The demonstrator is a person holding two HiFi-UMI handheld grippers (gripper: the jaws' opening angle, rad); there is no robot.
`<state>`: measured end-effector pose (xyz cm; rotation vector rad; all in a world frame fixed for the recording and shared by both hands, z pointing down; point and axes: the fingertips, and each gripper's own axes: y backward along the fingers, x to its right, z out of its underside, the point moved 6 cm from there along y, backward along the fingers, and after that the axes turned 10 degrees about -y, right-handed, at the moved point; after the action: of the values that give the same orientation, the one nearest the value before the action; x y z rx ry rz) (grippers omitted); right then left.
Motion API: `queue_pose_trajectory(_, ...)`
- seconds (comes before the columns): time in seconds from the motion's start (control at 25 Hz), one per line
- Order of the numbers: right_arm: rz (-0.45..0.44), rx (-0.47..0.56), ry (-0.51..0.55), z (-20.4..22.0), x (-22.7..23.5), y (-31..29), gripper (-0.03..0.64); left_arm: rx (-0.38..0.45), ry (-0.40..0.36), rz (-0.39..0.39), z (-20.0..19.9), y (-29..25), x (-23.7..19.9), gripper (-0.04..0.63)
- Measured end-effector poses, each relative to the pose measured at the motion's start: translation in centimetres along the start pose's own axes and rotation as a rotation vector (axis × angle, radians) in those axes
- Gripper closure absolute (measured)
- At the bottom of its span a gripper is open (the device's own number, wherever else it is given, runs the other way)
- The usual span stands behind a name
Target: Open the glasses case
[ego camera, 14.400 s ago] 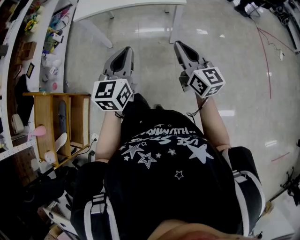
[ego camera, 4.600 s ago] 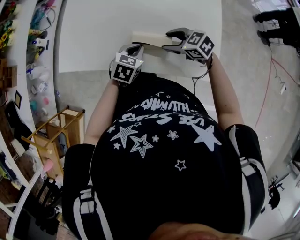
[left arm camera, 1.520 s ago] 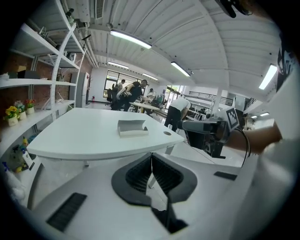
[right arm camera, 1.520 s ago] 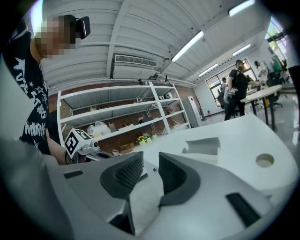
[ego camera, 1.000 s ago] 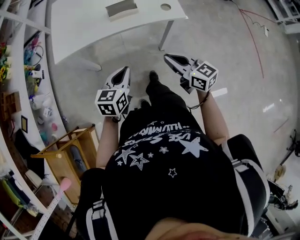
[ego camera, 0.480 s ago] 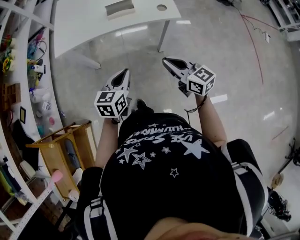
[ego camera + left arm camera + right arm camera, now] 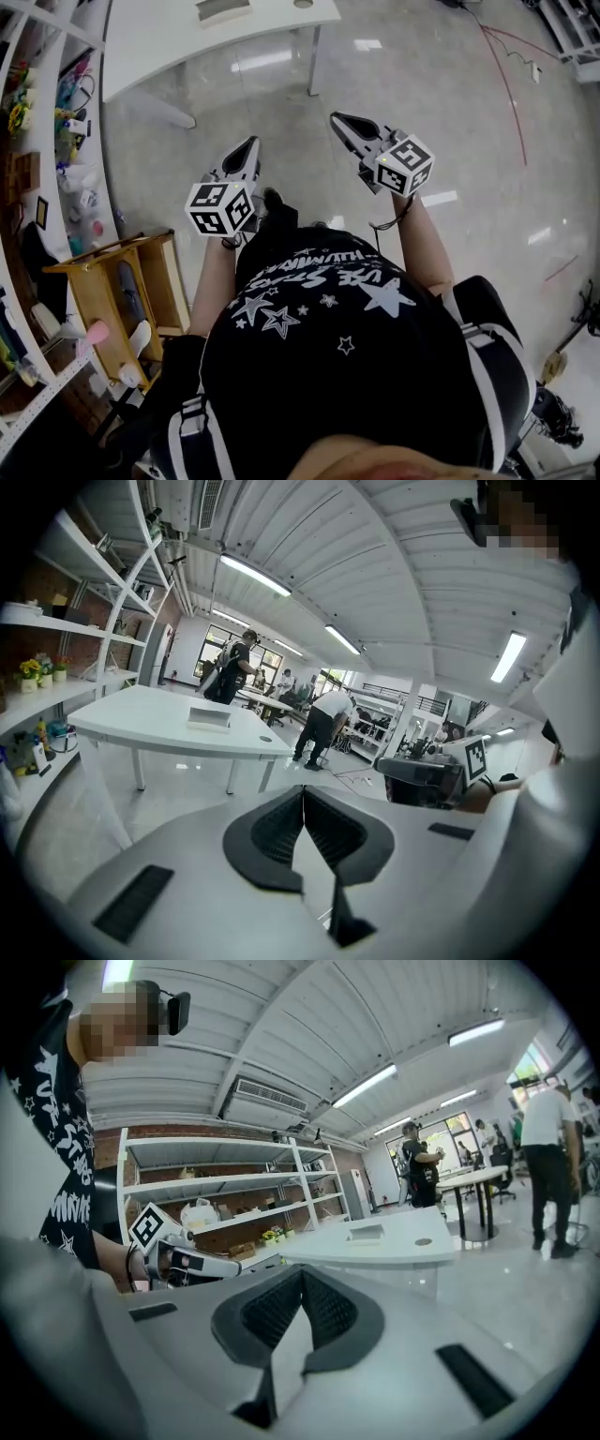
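Lying crosswise on the white table (image 7: pixel 150 42) well ahead, the pale oblong glasses case (image 7: pixel 223 8) is nearer the left gripper (image 7: pixel 252 142). It and the right gripper (image 7: pixel 336 118) are both clenched, empty.

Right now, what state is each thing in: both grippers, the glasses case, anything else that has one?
Left gripper: shut, nothing between its jaws, held in the air away from the table.
Right gripper: shut, empty, held in the air.
Glasses case: lying on the white table, untouched, looks open with its grey inside showing.
Ceiling lights: on.
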<state>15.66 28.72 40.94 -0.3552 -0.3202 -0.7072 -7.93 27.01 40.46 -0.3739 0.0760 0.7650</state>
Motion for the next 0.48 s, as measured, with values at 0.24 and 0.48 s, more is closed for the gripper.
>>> queue_pose_trajectory(0.24, -0.009, -0.007, 0.063, 1.1, -1.4, 4.2, 0.609, 0.025, 0.009, -0.007, 0.7, 1.7, 3.5, 0.581)
queue_pose_trajectory(0.48, 0.001, 0.019, 0.071, 2.2, -2.3, 7.8, 0.609, 0.051, -0.024, 0.012, 0.3, 2.8, 6.5, 0.581)
